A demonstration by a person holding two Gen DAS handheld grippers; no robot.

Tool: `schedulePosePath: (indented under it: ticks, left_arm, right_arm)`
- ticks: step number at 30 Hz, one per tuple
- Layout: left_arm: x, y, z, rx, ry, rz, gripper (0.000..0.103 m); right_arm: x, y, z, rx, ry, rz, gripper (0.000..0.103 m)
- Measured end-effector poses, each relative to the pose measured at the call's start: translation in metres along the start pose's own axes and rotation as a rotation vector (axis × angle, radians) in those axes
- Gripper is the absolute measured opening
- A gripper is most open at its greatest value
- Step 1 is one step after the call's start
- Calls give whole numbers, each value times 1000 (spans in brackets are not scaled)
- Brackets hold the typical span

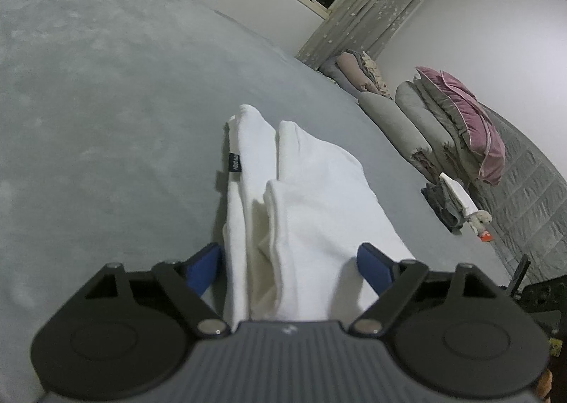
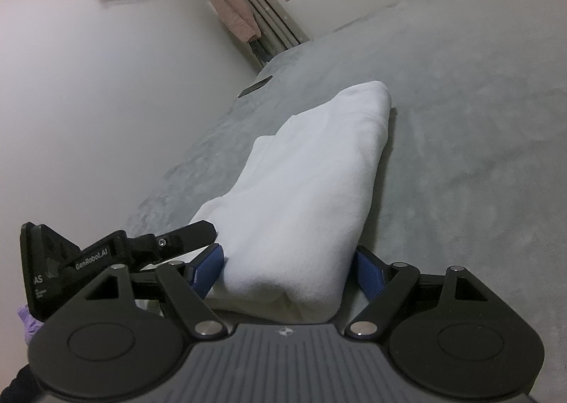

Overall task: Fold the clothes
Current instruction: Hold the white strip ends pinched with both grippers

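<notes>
Folded white garment (image 1: 304, 204) on grey bed (image 1: 106, 119); left gripper (image 1: 288, 266) and right gripper (image 2: 288, 270) both spread wide, straddling garment ends, not visibly pinching.

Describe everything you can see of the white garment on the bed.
The white garment is soft, thick knit cloth, folded into a long bundle of several layers lying flat on the grey bed cover. From the left side its stacked fold edges show, with a small black label on one edge. Its near end sits between the open blue fingers of the left tool and of the right tool.
</notes>
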State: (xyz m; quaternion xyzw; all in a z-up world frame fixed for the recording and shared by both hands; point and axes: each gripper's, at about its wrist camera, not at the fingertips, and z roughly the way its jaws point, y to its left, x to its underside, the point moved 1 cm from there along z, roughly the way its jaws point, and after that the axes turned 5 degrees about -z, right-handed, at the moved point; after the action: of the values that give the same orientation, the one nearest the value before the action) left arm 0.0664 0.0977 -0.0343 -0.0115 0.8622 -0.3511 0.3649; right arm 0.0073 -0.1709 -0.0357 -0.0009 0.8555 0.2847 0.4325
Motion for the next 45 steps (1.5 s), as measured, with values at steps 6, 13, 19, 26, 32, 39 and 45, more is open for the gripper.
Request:
schedulePosePath:
  ticks: [6, 13, 19, 26, 32, 39, 45]
  left_arm:
    - [1, -1, -2, -13, -11, 10, 58]
    - [-2, -4, -8, -12, -13, -10, 37]
    - [8, -13, -17, 25, 42, -41, 26]
    - [11, -9, -16, 15, 67, -63, 38]
    - [7, 2, -17, 45, 65, -132, 61]
    - [11, -1, -10, 104, 95, -151, 77]
    - [17, -17, 1, 66, 78, -99, 89]
  right_arm:
    - [0, 5, -1, 35, 0, -30, 69]
    - [-1, 18, -8, 94, -18, -118, 55]
    - [-13, 28, -35, 117, 1, -230, 51]
    - [-16, 3, -42, 88, 90, -243, 56]
    - [-21, -17, -46, 4, 93, -118, 63]
    - [-25, -33, -46, -61, 84, 53, 65]
    - [-22, -36, -37, -34, 84, 85, 66]
